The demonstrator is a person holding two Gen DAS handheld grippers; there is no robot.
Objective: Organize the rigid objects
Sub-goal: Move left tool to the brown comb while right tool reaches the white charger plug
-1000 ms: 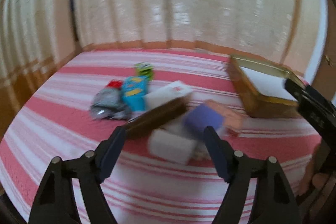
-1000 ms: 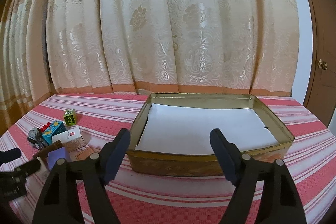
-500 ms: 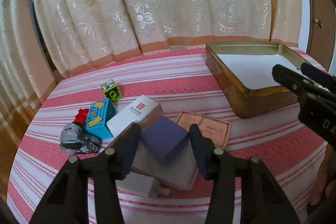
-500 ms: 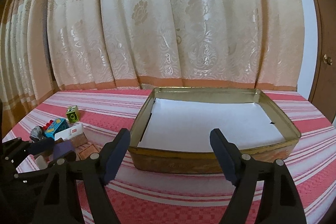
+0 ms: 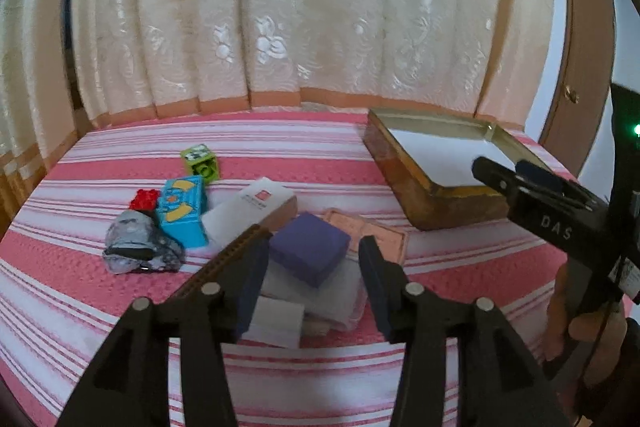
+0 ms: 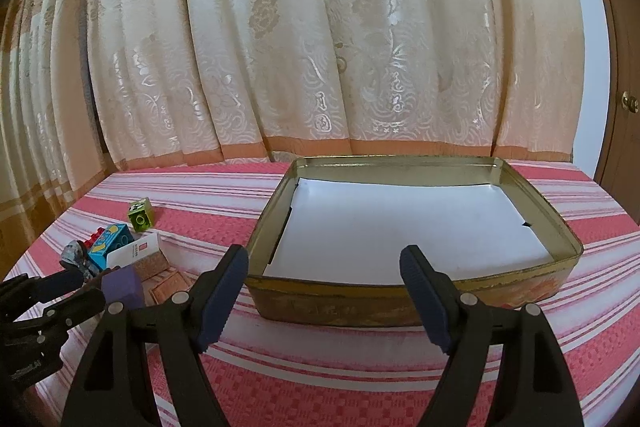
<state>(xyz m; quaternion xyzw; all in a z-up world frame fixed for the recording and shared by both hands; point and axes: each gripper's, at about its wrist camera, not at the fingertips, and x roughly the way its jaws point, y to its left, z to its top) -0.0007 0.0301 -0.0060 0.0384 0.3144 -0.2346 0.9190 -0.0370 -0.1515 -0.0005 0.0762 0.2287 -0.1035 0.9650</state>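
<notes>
Right now the left gripper [image 5: 312, 259] has closed in on the purple box [image 5: 309, 253], its pads at the box's two sides, seemingly pinching it atop the pile. Beyond lie a white carton [image 5: 250, 205] and blue block [image 5: 182, 209]. The tin tray [image 5: 408, 183] sits far right, empty, open cloth between. The right gripper [image 6: 324, 291], nearer the tray, hangs spread wide.

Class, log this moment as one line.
left gripper: jaws just closed on purple box | right gripper: open, facing tin
</notes>
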